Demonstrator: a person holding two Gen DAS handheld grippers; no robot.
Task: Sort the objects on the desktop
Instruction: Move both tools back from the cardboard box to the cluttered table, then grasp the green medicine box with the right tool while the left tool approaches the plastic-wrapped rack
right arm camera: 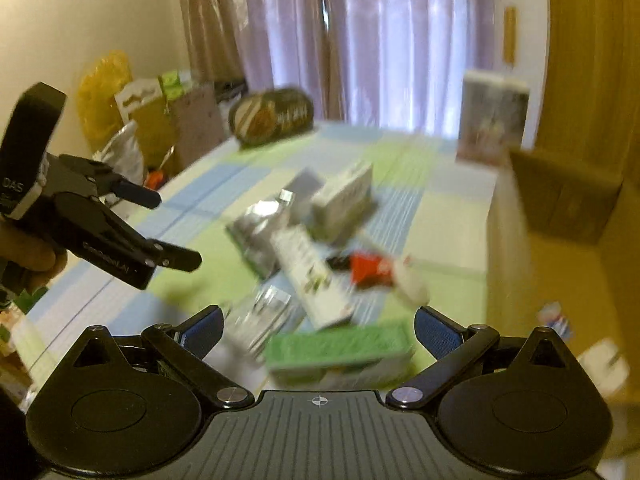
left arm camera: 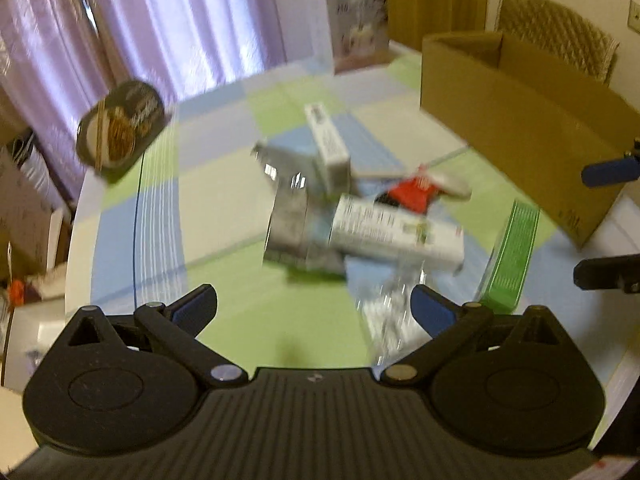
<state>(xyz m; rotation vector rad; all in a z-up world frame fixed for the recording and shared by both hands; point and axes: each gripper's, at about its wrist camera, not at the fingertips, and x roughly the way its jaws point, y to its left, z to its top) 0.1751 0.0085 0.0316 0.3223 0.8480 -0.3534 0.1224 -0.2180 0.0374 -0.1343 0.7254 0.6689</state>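
Left gripper point(left arm camera: 314, 308) fingers spread wide, nothing between them, hovering above the tabletop point(left arm camera: 224, 184) near its front edge. Right gripper point(right arm camera: 318, 330) fingers also spread wide, empty, poised just over a green box point(right arm camera: 340, 350) lying flat. Both views motion-blurred; small print unreadable.

Pile of objects mid-tabletop: long white box point(left arm camera: 396, 234) lying across a silver foil pack point(left arm camera: 290, 224), second white box point(left arm camera: 326, 140) tilted on the far side of the pile, red packet point(left arm camera: 414, 192) just beside a white item too blurred to identify. More foil strips point(left arm camera: 388, 312) at the near edge of the pile, close to the left gripper's right finger point(left arm camera: 434, 310).

Green box in left view point(left arm camera: 512, 258) standing toward the right edge, apart from the pile.

Open cardboard box point(left arm camera: 516, 120) along the right edge. Dark round tin point(left arm camera: 122, 126) propped at the far left edge. Tall printed carton point(left arm camera: 356, 26) upright at the far edge, near the curtains point(left arm camera: 160, 20).

Left gripper also seen from the right view point(right arm camera: 180, 228), held by a hand point(right arm camera: 32, 256), fingers apart, off the tabletop's left side.
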